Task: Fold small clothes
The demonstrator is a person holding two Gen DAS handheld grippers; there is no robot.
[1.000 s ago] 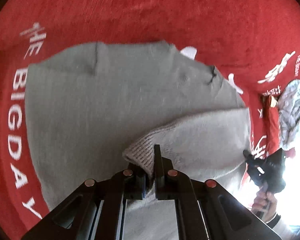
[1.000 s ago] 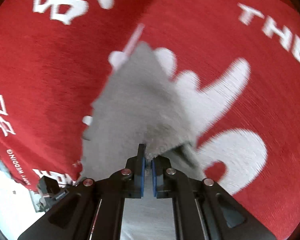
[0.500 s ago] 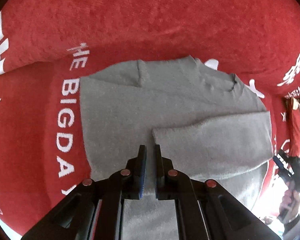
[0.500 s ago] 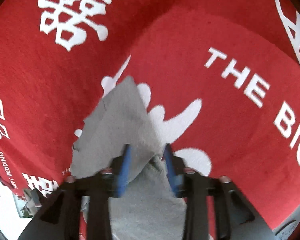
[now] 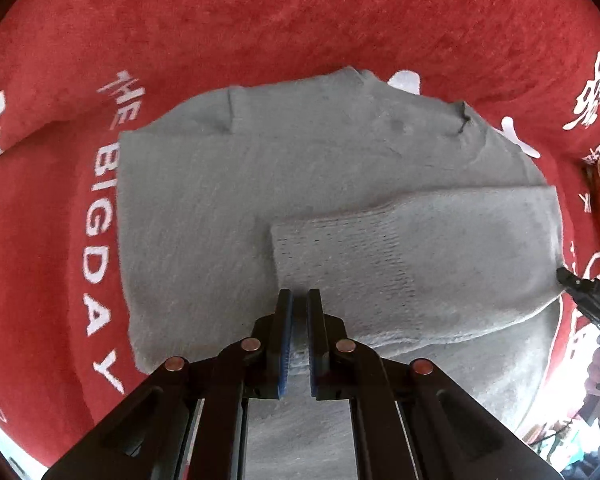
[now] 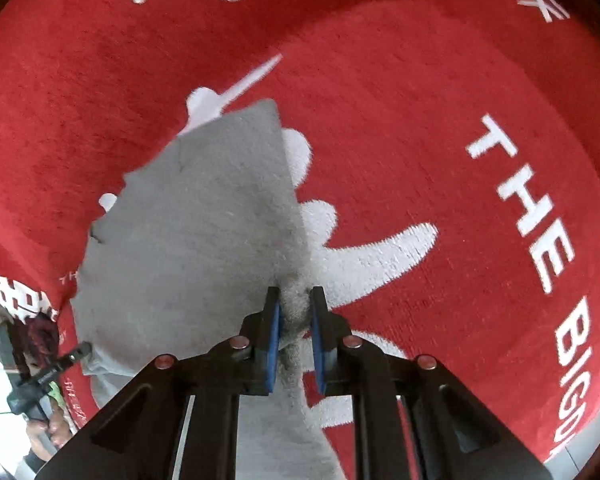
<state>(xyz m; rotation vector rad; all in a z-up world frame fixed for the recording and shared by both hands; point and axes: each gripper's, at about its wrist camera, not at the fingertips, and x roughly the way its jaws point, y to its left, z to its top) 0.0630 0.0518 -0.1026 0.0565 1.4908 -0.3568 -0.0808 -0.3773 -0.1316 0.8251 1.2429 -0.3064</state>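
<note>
Right wrist view: the right gripper (image 6: pixel 294 304) is seen with its jaws just closed in on a bunched ridge of the grey sweater (image 6: pixel 188 240), which is pinched between the blue pads at its edge, so the next fold is best carried low and level with the edge kept taut. In the left wrist view the left gripper (image 5: pixel 299 308) is pressed nearly together and empty, poised just above the sleeve (image 5: pixel 412 256) already folded across the body. The garment is spread flat on the red blanket (image 5: pixel 300 20).

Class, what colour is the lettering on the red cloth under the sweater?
White lettering, clearest in the right wrist view.
</note>
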